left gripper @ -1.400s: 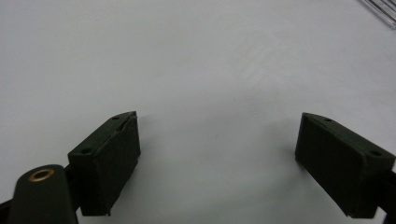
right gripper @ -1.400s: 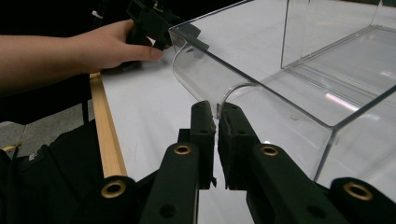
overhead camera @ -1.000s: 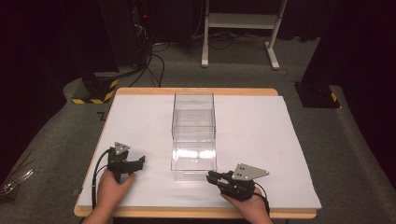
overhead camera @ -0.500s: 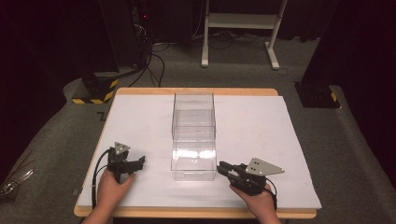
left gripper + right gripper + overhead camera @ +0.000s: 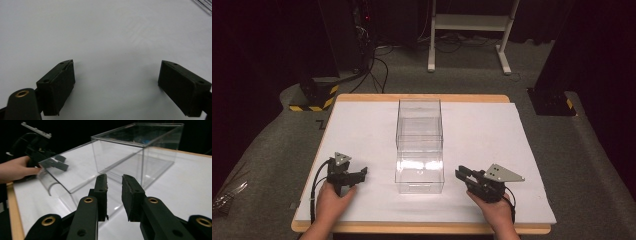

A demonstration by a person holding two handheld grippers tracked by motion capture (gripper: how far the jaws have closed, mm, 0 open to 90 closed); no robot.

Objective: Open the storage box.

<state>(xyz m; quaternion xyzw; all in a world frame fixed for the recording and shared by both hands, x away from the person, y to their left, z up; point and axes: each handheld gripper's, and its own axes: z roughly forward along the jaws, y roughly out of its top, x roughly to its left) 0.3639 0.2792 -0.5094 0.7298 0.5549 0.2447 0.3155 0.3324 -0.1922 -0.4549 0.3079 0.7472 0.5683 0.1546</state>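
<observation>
Box [image 5: 419, 145], clear, mid-counter [image 5: 492, 130] between both hands: right gripper [image 5: 463, 175], empty fingers narrow and just opening, sits off its right side, so widen before closing in; left gripper [image 5: 361, 174], fingers wide and empty, well apart.

- Right gripper [image 5: 463, 174] shifted rightward, away from the clear box [image 5: 420, 170]; now well apart from its front corner.
- Its jaws have just been opening a little; nothing between them.
</observation>
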